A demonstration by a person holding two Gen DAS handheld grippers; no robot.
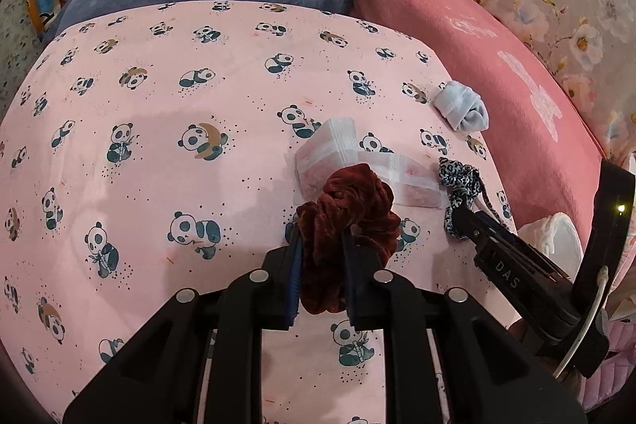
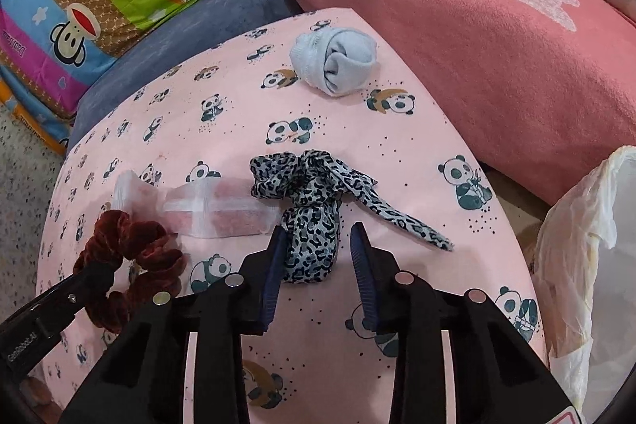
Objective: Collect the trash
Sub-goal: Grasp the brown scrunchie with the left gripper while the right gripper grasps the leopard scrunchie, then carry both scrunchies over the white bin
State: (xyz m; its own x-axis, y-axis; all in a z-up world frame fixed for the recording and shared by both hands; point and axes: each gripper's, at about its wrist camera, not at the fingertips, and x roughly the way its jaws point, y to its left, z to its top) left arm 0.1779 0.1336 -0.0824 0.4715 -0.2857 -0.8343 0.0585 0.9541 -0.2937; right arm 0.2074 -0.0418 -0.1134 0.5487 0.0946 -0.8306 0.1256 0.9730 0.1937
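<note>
Leopard scrunchie (image 2: 312,221) lies on the panda sheet (image 2: 238,114), its lower lobe between my right gripper (image 2: 318,257) fingers; left pad touching, right pad clear, so straddling, not yet gripped. Positioned there, I judge, for a pinch. Maroon scrunchie (image 1: 346,229) is clamped in my left gripper (image 1: 322,265), near the clear wrapper (image 1: 342,153). White bag (image 2: 588,265) waits beside the bed, probably the drop point.
</note>
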